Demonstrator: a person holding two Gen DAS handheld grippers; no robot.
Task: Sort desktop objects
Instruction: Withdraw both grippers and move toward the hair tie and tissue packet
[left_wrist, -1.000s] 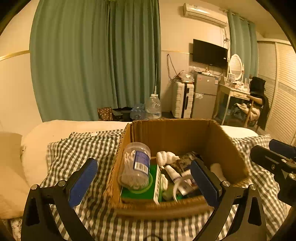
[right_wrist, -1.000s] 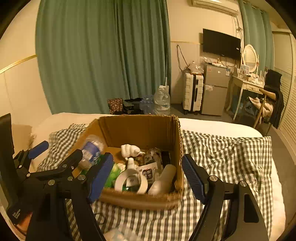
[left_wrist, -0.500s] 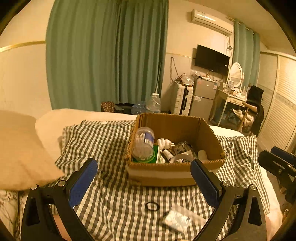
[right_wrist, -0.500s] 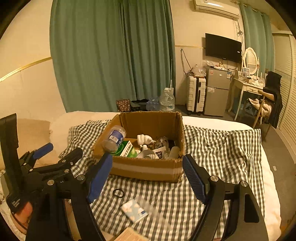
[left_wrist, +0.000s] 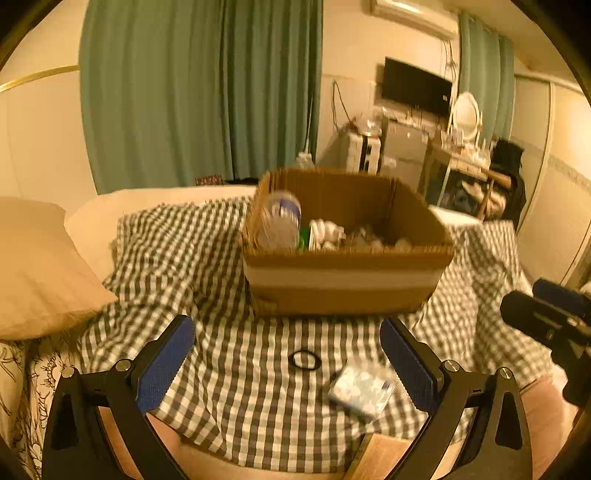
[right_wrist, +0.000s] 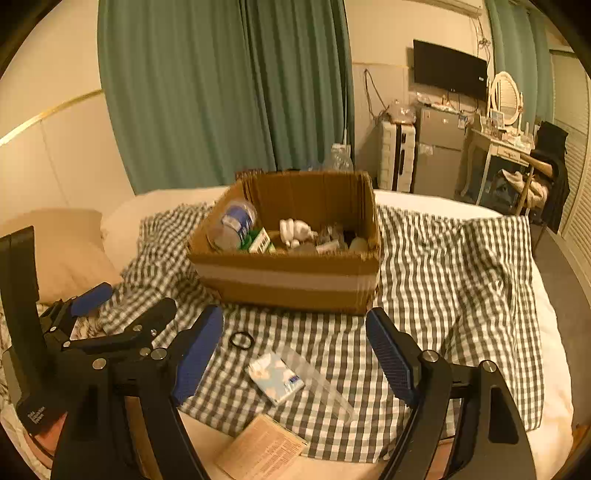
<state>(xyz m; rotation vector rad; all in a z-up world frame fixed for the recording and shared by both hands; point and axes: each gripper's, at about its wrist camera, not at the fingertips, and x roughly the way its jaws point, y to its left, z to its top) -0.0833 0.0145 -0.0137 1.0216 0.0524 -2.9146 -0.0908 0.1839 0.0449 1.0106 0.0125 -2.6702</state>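
A cardboard box (right_wrist: 288, 280) sat on the checked cloth (right_wrist: 443, 266) spread over the bed (right_wrist: 424, 201), in the middle of the right wrist frame, with a plastic bottle (right_wrist: 232, 225) leaning in its left corner and a white bulb (right_wrist: 295, 230) among the jumble (the rest too blurred to name). In front of it, toward the lower centre, a black ring (right_wrist: 241, 340) lay on the cloth, and just below and to its right a tissue packet (right_wrist: 275, 376) beside a clear plastic sleeve (right_wrist: 321, 384); a printed paper (right_wrist: 258, 448) lay at the cloth's lower edge. The right gripper (right_wrist: 293, 354) hung above these with its jaws wide apart and nothing between them. The left gripper (left_wrist: 288, 360), seen at lower left in the right view (right_wrist: 122, 306), likewise had its jaws spread wide and empty, the ring (left_wrist: 304, 360) lying on the cloth under the gap. A pillow (left_wrist: 37, 269) rested at the left.
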